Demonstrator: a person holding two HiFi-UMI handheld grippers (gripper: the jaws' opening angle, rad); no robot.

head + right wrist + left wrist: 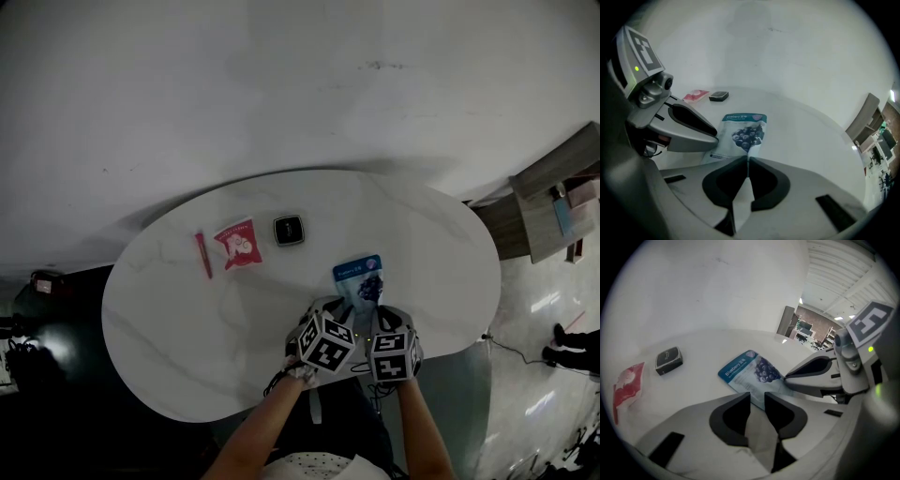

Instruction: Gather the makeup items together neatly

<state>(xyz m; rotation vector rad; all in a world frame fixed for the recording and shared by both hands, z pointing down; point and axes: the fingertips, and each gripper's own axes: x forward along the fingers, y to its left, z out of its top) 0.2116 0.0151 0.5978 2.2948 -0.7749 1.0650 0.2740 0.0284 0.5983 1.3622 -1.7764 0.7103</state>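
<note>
Forearms [258,427] enter from the near edge of the head view, each hand carrying one tool with its marker cube [325,342] uppermost. Both tools stand side by side over the near edge of the white oval tabletop [178,328], angled down and away from me.

Right tool [747,158]: clenched. Its own view shows the two jaws brought together on the near end of the blueberry sachet [743,131]. The foil is drawn up and narrowed to a peak where the pads meet. I record this as a grasp on that sachet.

Left tool [757,397]: released. Its jaws stand apart with a clear gap. The sachet's near edge shows through that gap just beyond the tips, and the pads press on nothing. In this view the right tool reaches in to the sachet's right edge.

The blueberry sachet lies face up on the near middle of the tabletop, directly ahead of both tools, with its blue header band at the far end.

Farther off, toward the far left of the tabletop and well apart from the blueberry sachet, three items lie in a loose row. They are a black compact [289,230], a red-and-white sachet [237,243] just left of it, and a slim red stick [203,255] beside that. As far as I can tell, none touches another.

Beyond the tabletop on the right, wooden furniture [553,183] stands over a glossy floor [534,309].
</note>
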